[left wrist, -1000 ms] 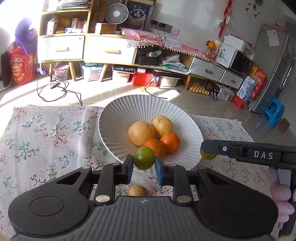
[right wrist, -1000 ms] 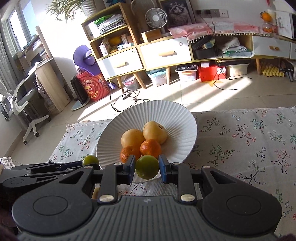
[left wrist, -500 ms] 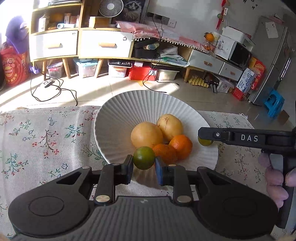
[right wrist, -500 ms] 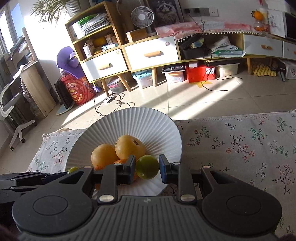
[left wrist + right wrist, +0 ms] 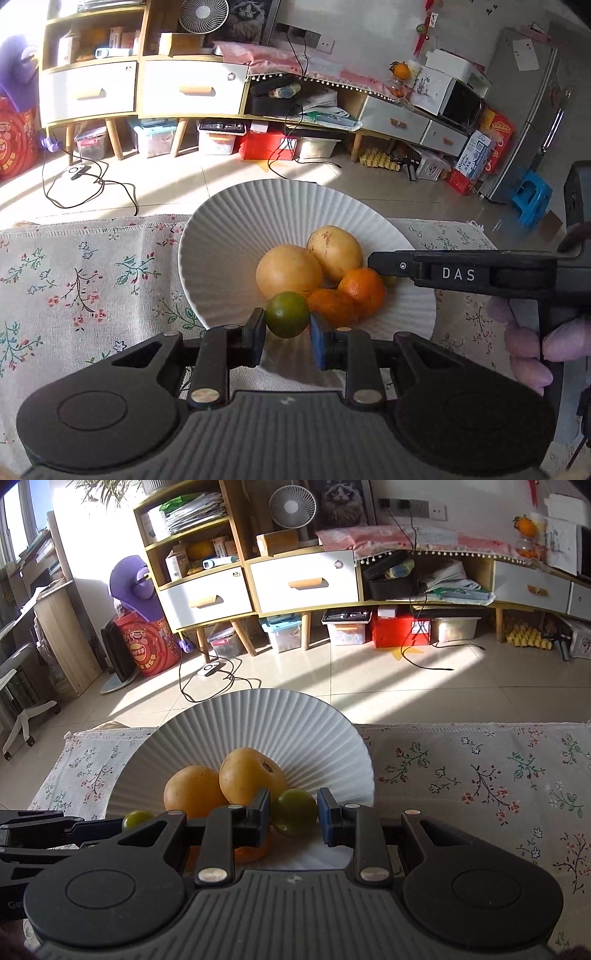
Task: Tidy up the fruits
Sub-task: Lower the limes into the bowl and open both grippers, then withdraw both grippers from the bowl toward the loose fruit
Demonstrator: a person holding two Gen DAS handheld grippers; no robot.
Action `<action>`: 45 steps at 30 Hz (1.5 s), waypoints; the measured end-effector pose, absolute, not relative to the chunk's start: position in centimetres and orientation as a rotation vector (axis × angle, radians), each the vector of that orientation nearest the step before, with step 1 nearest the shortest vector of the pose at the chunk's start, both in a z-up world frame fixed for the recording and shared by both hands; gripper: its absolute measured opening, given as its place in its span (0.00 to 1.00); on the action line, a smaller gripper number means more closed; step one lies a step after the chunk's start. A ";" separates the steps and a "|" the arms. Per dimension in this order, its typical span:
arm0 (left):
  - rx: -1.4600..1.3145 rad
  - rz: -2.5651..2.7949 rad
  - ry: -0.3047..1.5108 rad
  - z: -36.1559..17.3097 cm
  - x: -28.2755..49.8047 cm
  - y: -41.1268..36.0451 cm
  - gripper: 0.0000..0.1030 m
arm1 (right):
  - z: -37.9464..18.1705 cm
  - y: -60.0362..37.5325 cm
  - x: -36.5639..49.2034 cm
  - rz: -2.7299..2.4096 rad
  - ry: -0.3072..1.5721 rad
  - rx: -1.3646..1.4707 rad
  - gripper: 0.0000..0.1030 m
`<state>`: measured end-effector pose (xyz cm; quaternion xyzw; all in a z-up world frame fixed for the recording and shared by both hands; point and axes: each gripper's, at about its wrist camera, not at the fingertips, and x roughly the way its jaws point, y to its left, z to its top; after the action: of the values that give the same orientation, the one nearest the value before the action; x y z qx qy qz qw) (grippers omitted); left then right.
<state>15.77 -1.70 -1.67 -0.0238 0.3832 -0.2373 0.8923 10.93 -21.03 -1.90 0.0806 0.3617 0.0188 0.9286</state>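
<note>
A white ribbed bowl (image 5: 229, 221) stands on the flowered tablecloth (image 5: 92, 273) and holds two large yellow fruits (image 5: 289, 271) and two oranges (image 5: 364, 290). My left gripper (image 5: 287, 338) is shut on a green citrus fruit (image 5: 287, 314) just above the bowl's near rim. In the right wrist view my right gripper (image 5: 293, 818) is shut on a second green citrus fruit (image 5: 294, 811) over the bowl (image 5: 258, 716), beside the yellow fruits (image 5: 251, 777). The right gripper's side, marked DAS (image 5: 458, 273), reaches in from the right over the bowl. The left gripper's fruit (image 5: 137, 819) shows at lower left.
The tablecloth (image 5: 480, 775) runs to the table's far edge, with tiled floor beyond. Cabinets with drawers (image 5: 192, 88), storage boxes and cables stand against the far wall. A gloved hand (image 5: 532, 350) holds the right gripper's handle.
Both grippers have moved forward and a little down over the bowl, each still carrying its green fruit. The bowl and its fruits look larger and closer.
</note>
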 end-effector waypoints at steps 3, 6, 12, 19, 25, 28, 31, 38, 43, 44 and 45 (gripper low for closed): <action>-0.047 -0.490 0.792 -1.7 15.8 -1.7 0.15 | -1.9 -20.9 11.0 0.035 0.749 0.168 0.26; -0.036 -0.488 0.793 -1.6 15.8 -1.8 0.18 | -1.7 -20.8 10.9 0.029 0.753 0.173 0.27; -0.020 -0.468 0.769 -0.9 15.0 -2.0 0.42 | -0.9 -21.1 10.2 0.020 0.745 0.182 0.50; 0.009 -0.461 0.751 0.2 13.2 -1.9 0.57 | 0.2 -21.1 8.7 0.014 0.729 0.185 0.60; 0.036 -0.440 0.747 1.1 11.7 -1.5 0.74 | 1.0 -20.9 6.9 0.014 0.724 0.168 0.68; 0.036 -0.435 0.742 1.5 10.9 -1.1 0.79 | 1.5 -20.8 6.0 0.015 0.718 0.173 0.72; 0.040 -0.416 0.746 1.7 9.8 -0.9 0.85 | 1.9 -20.6 5.3 0.014 0.712 0.173 0.78; 0.035 -0.386 0.770 1.6 8.0 0.0 0.92 | 2.7 -19.5 3.1 0.023 0.707 0.122 0.86; 0.050 -0.368 0.791 1.6 6.9 0.4 0.92 | 2.6 -19.1 1.6 0.032 0.721 0.127 0.91; 0.049 -0.364 0.795 1.6 6.4 0.6 0.92 | 2.5 -19.0 1.2 0.032 0.725 0.129 0.92; 0.046 -0.361 0.799 1.5 5.9 0.8 0.92 | 2.4 -18.9 0.8 0.032 0.729 0.130 0.93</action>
<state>5.91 0.78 1.45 0.0221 0.3868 -0.1746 0.9052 0.82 -18.90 2.39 0.0634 0.3561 0.0155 0.9322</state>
